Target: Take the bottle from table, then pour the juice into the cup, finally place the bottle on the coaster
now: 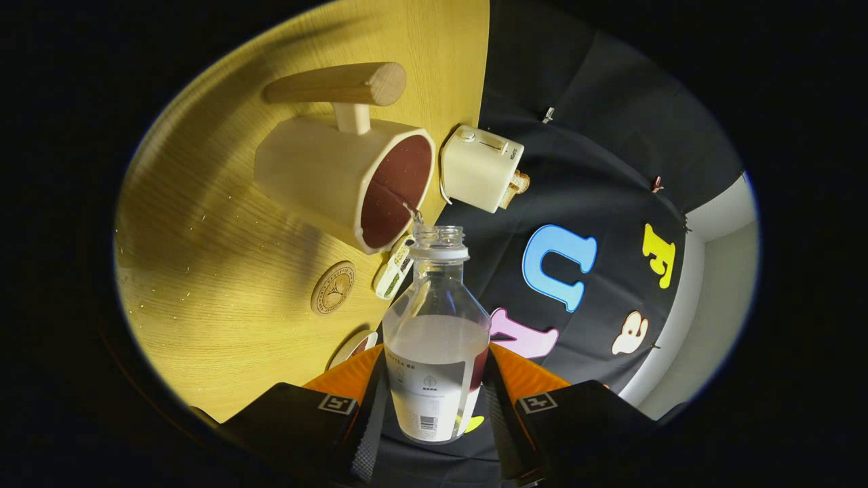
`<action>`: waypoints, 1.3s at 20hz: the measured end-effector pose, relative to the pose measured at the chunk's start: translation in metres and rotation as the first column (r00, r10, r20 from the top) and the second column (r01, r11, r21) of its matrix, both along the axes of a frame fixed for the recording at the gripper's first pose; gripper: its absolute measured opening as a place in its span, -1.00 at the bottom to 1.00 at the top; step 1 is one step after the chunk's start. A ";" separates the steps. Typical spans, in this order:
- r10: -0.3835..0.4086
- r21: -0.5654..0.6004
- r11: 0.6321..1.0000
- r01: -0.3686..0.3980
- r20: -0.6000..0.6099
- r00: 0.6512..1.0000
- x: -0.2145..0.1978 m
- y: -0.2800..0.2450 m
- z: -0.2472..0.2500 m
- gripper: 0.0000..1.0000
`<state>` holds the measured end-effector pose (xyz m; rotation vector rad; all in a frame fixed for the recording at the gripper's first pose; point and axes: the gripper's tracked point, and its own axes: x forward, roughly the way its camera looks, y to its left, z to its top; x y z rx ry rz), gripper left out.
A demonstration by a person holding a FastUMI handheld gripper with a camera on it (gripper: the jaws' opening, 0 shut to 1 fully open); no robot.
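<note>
**Op:** Entry. Pour step in hand, I judge. My gripper (pixel 437 407) is closed down on the bottle (pixel 437 339), one finger pressed on each side of its labelled lower body. The bottle is tipped, its uncapped mouth right at the rim of the cup (pixel 346 179), and a thin thread of liquid shows between mouth and rim.

**Obs:** Advice for the step?

**Op:** Keep the mouth over the cup's dark inside, not its lip. Roll the wrist slowly; the bottle looks roughly half full, so a quick tilt could surge past the rim onto the table (pixel 224 271). Hold the squeeze constant, since the bottle looks smooth and may slip.

**Obs:** Coaster located?

**Op:** A round disc, likely the coaster (pixel 333 288), lies on the table between cup and fingers, near a small green-and-white object (pixel 395 268) I cannot identify.

**Obs:** Unknowns?

**Op:** Fill level inside the cup: cannot tell. The bottle's base is hidden between the fingers. Another round object (pixel 354 347) is partly covered by a finger. A pale box-like appliance (pixel 483 168) sits beyond the cup; its far side is unclear.
</note>
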<state>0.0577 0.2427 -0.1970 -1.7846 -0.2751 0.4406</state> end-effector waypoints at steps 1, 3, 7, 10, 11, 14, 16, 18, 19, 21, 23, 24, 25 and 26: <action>0.004 -0.003 1.000 -0.004 0.005 1.000 0.001 0.001 0.001 0.42; 0.012 -0.008 1.000 -0.011 0.012 1.000 0.001 0.002 0.003 0.42; 0.023 -0.023 0.999 -0.022 0.024 0.999 0.000 0.002 0.004 0.42; 0.042 -0.040 0.998 -0.041 0.043 0.998 0.000 0.005 0.007 0.42; 0.049 -0.045 0.998 -0.046 0.048 0.998 0.000 0.006 0.008 0.42; 0.067 -0.064 0.996 -0.063 0.069 0.995 -0.001 0.006 0.011 0.42; 0.082 -0.074 0.994 -0.076 0.079 0.994 -0.001 0.007 0.013 0.42; 0.099 -0.088 0.992 -0.091 0.094 0.991 -0.001 0.009 0.016 0.42; 0.108 -0.098 0.990 -0.099 0.100 0.989 -0.001 0.010 0.017 0.42; 0.128 -0.118 0.986 -0.115 0.115 0.985 0.001 0.011 0.019 0.42; 0.151 -0.136 0.982 -0.133 0.137 0.979 0.001 0.013 0.022 0.42; 0.165 -0.146 0.979 -0.143 0.149 0.975 0.001 0.016 0.025 0.42; 0.179 -0.158 0.975 -0.154 0.158 0.971 0.001 0.017 0.027 0.42; 0.191 -0.170 0.972 -0.162 0.168 0.967 0.001 0.019 0.028 0.42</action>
